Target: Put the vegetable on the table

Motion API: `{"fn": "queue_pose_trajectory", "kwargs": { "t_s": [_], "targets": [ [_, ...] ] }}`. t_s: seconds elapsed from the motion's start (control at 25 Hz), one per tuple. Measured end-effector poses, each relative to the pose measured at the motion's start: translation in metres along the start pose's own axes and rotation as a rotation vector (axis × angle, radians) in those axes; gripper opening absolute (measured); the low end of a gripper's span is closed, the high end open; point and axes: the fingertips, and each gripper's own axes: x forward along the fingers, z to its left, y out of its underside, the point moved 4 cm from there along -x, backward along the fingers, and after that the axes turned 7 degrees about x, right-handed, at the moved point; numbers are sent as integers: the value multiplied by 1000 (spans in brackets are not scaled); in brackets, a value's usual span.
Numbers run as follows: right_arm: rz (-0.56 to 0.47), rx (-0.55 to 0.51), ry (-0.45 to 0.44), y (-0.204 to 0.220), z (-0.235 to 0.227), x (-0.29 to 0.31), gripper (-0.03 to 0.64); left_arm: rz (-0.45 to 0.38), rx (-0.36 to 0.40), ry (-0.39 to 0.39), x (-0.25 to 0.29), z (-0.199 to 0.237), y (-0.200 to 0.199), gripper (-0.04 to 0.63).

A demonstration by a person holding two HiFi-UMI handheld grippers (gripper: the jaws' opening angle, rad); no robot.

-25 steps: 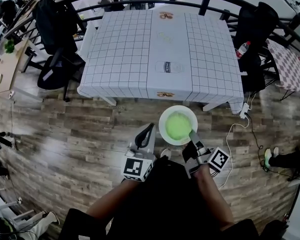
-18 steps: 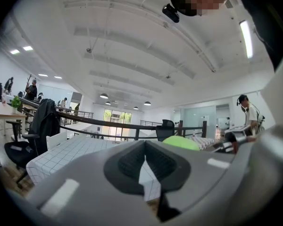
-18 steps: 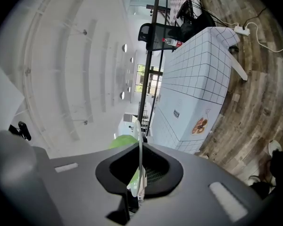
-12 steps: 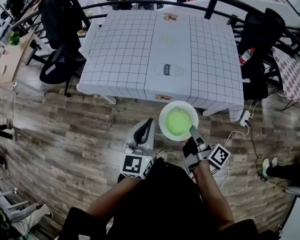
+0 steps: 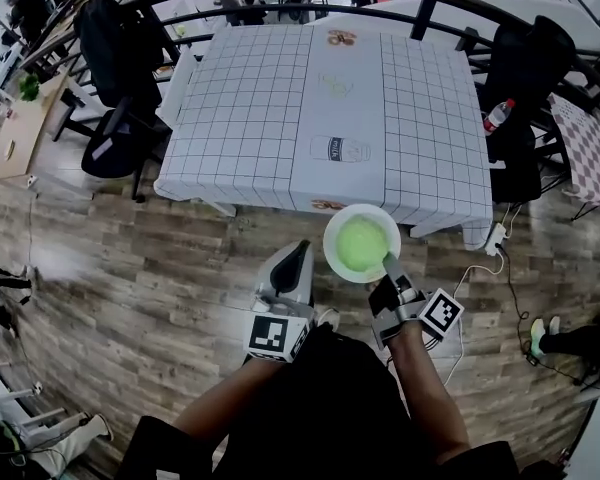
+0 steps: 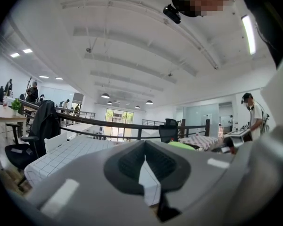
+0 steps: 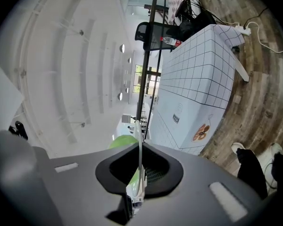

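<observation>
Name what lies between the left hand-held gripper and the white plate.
Nothing: in the head view only bare wooden floor shows between the left hand-held gripper and the plate.

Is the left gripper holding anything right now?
No: the left gripper has its jaws together with nothing between them, while the right gripper grips the white plate by its rim.

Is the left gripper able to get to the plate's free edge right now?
Probably yes: the left gripper hangs close beside the plate, nothing between them, though its shut jaws would have to open first.
</observation>
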Motion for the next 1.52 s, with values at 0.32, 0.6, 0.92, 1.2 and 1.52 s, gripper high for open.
{"fn": "queue_pose_trajectory", "kwargs": {
  "t_s": [0.32, 0.6, 0.92, 1.2, 1.52],
  "targets": [
    [-12, 8, 6, -16, 5, 29, 9, -2, 9, 9, 35, 18, -1, 9],
    [-35, 13, -3, -39, 15, 65, 9, 5, -5, 15, 78, 46, -2, 9],
    [-69, 1, 28, -64, 33, 110, 9, 27, -12, 49, 137, 77, -15, 9],
    [-116, 26, 41, -73, 41, 154, 9, -10, -15, 101, 177, 111, -28, 9],
    [-185, 39, 24, -87, 48, 215, 11, -40, -20, 135, 216, 165, -36, 9]
  ]
}}
